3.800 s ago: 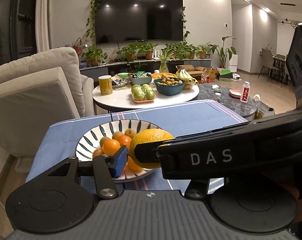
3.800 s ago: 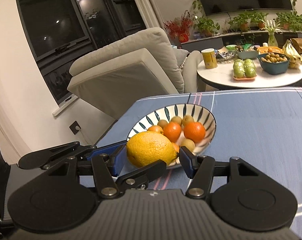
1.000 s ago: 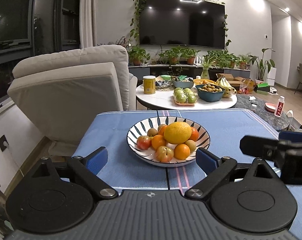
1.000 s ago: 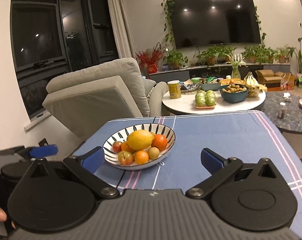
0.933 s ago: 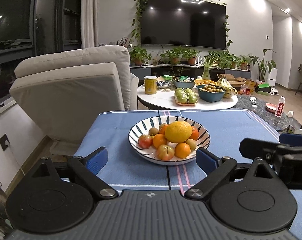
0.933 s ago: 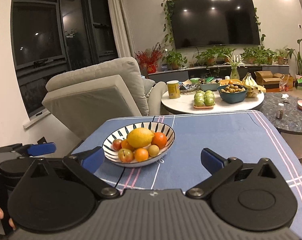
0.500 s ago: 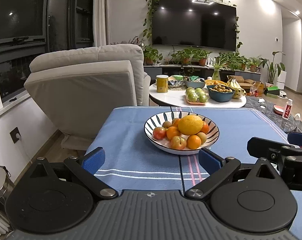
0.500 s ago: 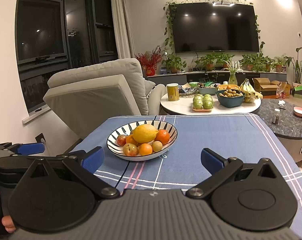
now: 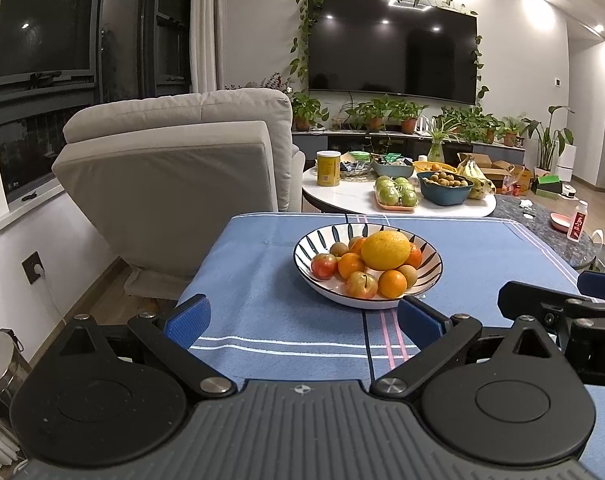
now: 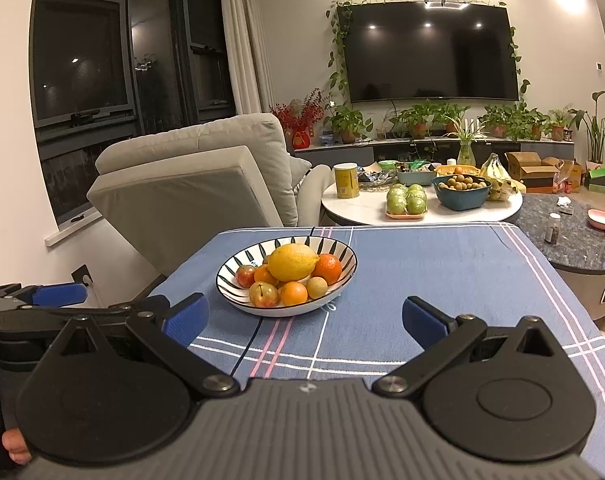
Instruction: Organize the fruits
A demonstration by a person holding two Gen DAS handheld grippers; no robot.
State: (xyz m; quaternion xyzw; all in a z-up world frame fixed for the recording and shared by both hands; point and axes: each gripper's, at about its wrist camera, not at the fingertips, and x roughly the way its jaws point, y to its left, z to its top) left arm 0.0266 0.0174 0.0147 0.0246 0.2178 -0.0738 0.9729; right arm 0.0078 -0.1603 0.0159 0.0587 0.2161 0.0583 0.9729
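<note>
A striped bowl stands on the blue tablecloth. It holds a large yellow citrus on top of several oranges, apples and small brown fruits. It also shows in the right wrist view with the citrus. My left gripper is open and empty, well short of the bowl. My right gripper is open and empty, also back from the bowl. The right gripper's fingers show at the right of the left wrist view; the left gripper's fingers show at the left of the right wrist view.
A grey armchair stands behind the table on the left. A white round table behind carries green apples, a blue bowl, bananas and a yellow can. A dark marble table is at right.
Both grippers have pulled back from the bowl, which looks smaller and farther. Earlier the right gripper held the yellow citrus at the bowl; it now lies on the pile, both grippers open.
</note>
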